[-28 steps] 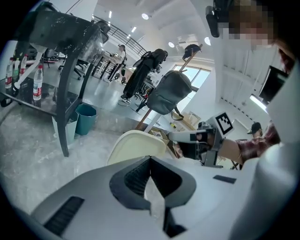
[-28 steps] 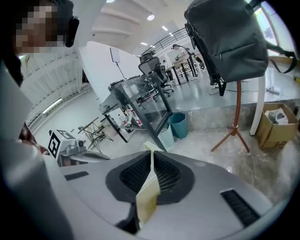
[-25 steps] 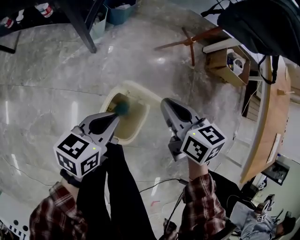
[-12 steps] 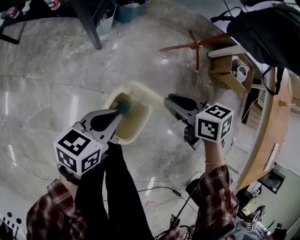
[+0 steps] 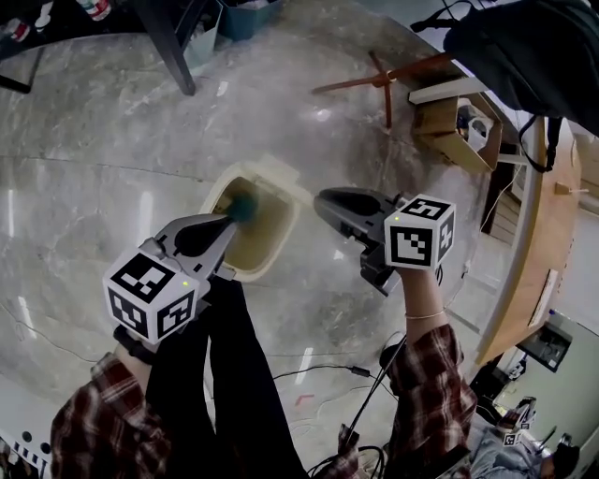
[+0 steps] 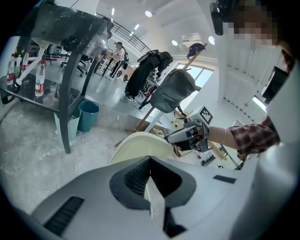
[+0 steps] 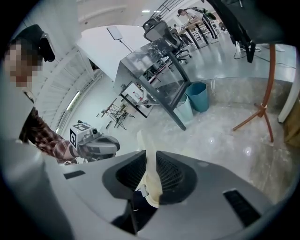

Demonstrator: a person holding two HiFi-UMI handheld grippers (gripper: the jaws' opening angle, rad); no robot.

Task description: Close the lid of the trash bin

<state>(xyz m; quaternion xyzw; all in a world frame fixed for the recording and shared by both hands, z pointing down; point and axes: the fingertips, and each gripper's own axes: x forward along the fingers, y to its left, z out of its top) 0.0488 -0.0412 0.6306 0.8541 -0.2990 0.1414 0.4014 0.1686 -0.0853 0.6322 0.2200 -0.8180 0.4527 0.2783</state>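
Observation:
The cream trash bin (image 5: 273, 245) stands on the marble floor with its lid (image 5: 281, 178) raised at the far side. My right gripper (image 5: 320, 199) is at the lid's right edge. In the right gripper view, that gripper (image 7: 147, 176) is shut on the cream lid (image 7: 144, 145), seen edge-on. My left gripper (image 5: 234, 217) reaches over the bin's near-left rim, with a teal round thing (image 5: 244, 204) at its tip. In the left gripper view, its jaws (image 6: 151, 187) are shut on a thin pale strip. The lid (image 6: 143, 143) and right gripper (image 6: 180, 136) lie ahead.
A black table leg (image 5: 164, 42) and a teal bucket (image 5: 245, 14) stand at the back left. At the back right are a wooden stand (image 5: 384, 79) and a cardboard box (image 5: 449, 126). A wooden tabletop (image 5: 538, 234) lines the right side. A cable (image 5: 328, 370) lies beside my dark trouser legs (image 5: 225, 374).
My right gripper has swung left and turned, from beside the bin to the lid's right edge. The left gripper has hardly moved.

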